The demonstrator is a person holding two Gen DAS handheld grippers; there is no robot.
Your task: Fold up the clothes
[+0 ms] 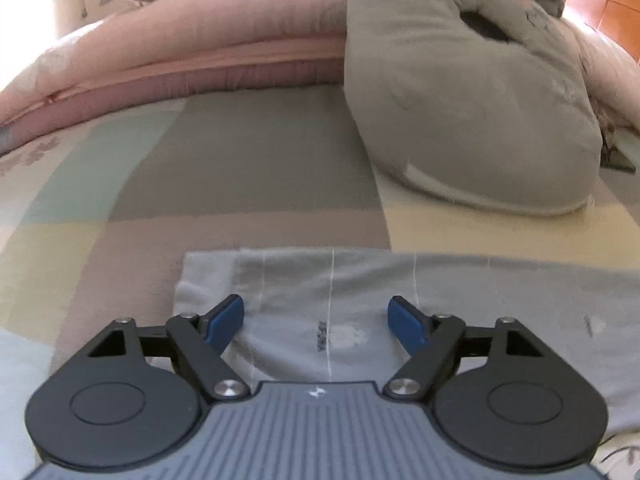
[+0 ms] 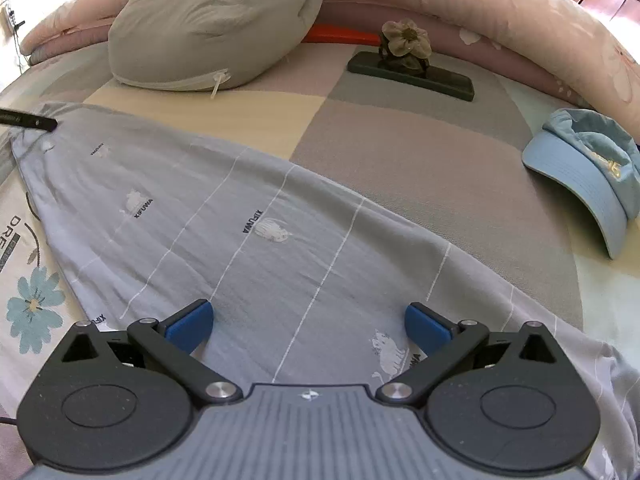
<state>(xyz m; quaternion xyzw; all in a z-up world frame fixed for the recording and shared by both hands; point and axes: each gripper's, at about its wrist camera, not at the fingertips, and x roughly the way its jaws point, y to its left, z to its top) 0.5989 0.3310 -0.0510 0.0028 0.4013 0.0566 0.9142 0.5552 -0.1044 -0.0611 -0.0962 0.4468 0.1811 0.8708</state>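
Observation:
A light grey-blue garment point(image 2: 256, 216) with thin white stripes and small cat prints lies spread flat on the bed. In the left wrist view the same garment point(image 1: 400, 304) shows its far edge, with its corner at the left. My left gripper point(image 1: 316, 318) is open just above the cloth near that edge, nothing between its blue pads. My right gripper point(image 2: 308, 326) is open too, low over the garment's middle, and holds nothing. A dark tip point(image 2: 28, 120) of the other tool shows at the garment's far left end.
A grey cat-print pillow point(image 1: 460, 92) and a rolled pink quilt point(image 1: 192, 56) lie at the back of the patchwork bed sheet point(image 1: 224, 168). In the right wrist view a light blue cap point(image 2: 584, 168) sits at the right and a phone point(image 2: 412, 76) with a flower ornament lies behind.

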